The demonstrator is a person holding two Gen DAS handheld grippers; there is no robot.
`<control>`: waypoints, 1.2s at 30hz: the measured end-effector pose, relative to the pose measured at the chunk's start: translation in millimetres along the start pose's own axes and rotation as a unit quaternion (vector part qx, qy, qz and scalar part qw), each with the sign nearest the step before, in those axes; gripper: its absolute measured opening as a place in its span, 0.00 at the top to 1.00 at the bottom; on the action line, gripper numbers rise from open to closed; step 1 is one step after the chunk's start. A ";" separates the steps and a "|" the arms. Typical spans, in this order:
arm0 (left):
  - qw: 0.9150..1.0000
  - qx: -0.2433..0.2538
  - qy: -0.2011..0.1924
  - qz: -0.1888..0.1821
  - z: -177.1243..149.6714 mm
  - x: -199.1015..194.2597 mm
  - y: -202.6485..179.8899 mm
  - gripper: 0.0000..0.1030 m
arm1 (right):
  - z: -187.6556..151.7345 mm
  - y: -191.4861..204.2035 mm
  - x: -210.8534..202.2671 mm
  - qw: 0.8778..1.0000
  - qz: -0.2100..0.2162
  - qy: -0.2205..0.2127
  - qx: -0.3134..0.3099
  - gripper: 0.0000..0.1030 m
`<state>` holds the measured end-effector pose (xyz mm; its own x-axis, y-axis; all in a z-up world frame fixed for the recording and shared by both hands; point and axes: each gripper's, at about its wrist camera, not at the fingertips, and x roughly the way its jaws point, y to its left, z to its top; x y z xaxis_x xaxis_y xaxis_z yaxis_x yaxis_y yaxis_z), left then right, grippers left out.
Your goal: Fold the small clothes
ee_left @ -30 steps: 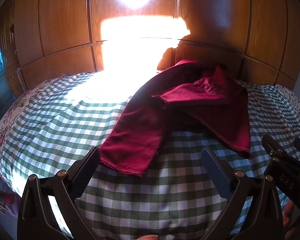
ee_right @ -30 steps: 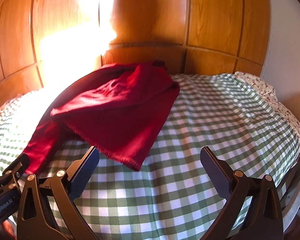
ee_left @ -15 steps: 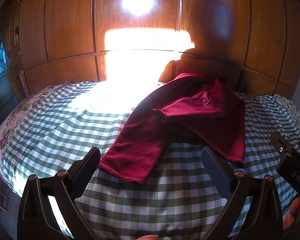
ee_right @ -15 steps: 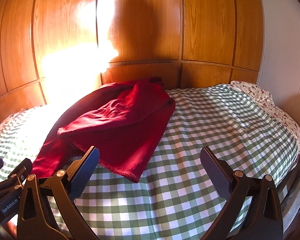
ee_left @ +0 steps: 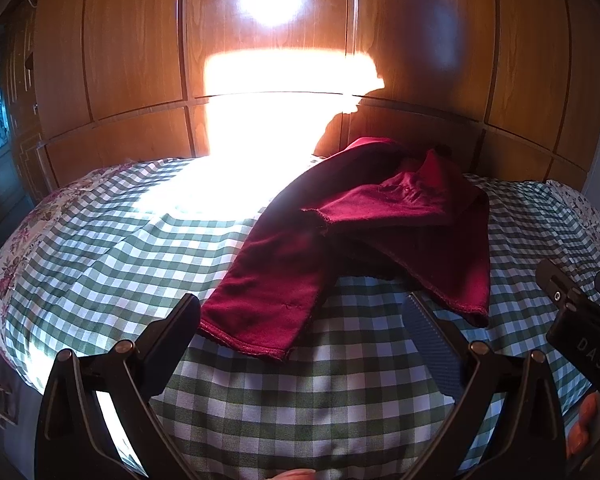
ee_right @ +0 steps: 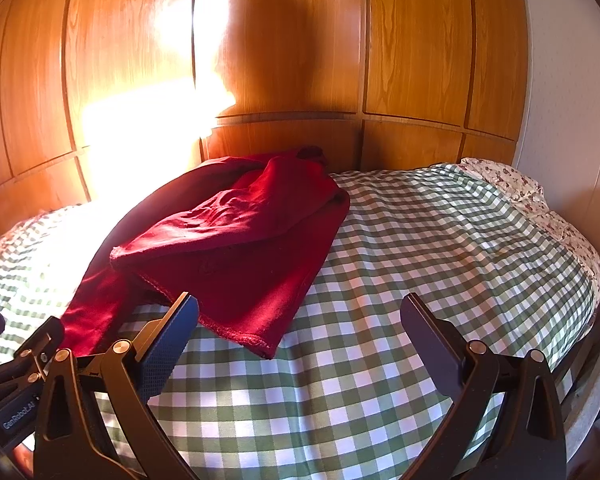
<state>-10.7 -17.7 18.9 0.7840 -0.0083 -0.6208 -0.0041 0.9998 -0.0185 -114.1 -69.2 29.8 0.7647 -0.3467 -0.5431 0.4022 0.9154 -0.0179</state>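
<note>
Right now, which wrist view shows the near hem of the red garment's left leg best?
The left wrist view: the red garment has that leg's hem fully visible between the open fingers of the left gripper. In the right wrist view the leg sits at the edge, its hem hidden behind the left gripper's body.

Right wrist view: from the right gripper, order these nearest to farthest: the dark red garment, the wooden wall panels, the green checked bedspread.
1. Green checked bedspread, directly beneath the open right gripper.
2. Dark red garment, ahead and left.
3. Wooden wall panels, behind the bed.
</note>
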 end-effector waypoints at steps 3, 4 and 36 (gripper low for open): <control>1.000 0.001 0.001 0.000 -0.3 0.2 -0.6 0.03 | 0.1 -1.0 -0.1 1.000 0.002 0.001 0.000 0.03; 1.000 0.001 0.001 0.000 -0.3 0.2 -0.6 0.03 | 0.4 0.0 0.2 1.000 0.001 0.001 0.000 0.03; 1.000 0.008 0.027 0.006 -4.6 15.8 0.7 0.03 | -13.0 3.2 16.5 0.999 0.023 0.032 -0.006 0.03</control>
<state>-1.2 -17.2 5.4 0.7487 0.0025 -0.6629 -0.0026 1.0000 0.0009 -106.8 -69.3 9.8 0.7487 -0.2907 -0.5958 0.3609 0.9326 -0.0015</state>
